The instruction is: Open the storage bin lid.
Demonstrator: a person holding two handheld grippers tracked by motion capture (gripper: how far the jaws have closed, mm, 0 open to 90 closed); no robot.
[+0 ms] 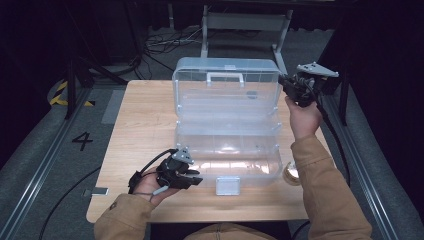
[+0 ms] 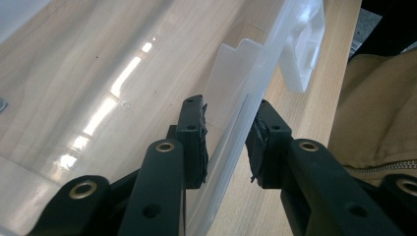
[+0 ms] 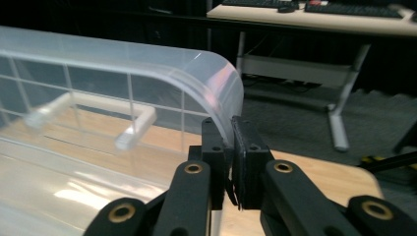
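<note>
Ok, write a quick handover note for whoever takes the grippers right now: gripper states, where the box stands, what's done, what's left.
Left gripper: jaws straddle the front wall of the clear box, a pad on each side, not visibly pressing.
Right gripper: shut on the lid's right edge; the lid stands upright.
The box sits mid-table, open and looking empty; its white latch hangs at the front.
Done: box opened.
Left: probably swing the lid fully over or shut it; keep the base steadied.

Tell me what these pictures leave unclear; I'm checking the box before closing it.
- Round object, high view: half hidden behind the clear box and the sleeve; unidentifiable.
- Left tool, left gripper view: jaws straddle the box's front wall; contact unclear.
- Small item seen through the lid, high view: too small to name.
</note>
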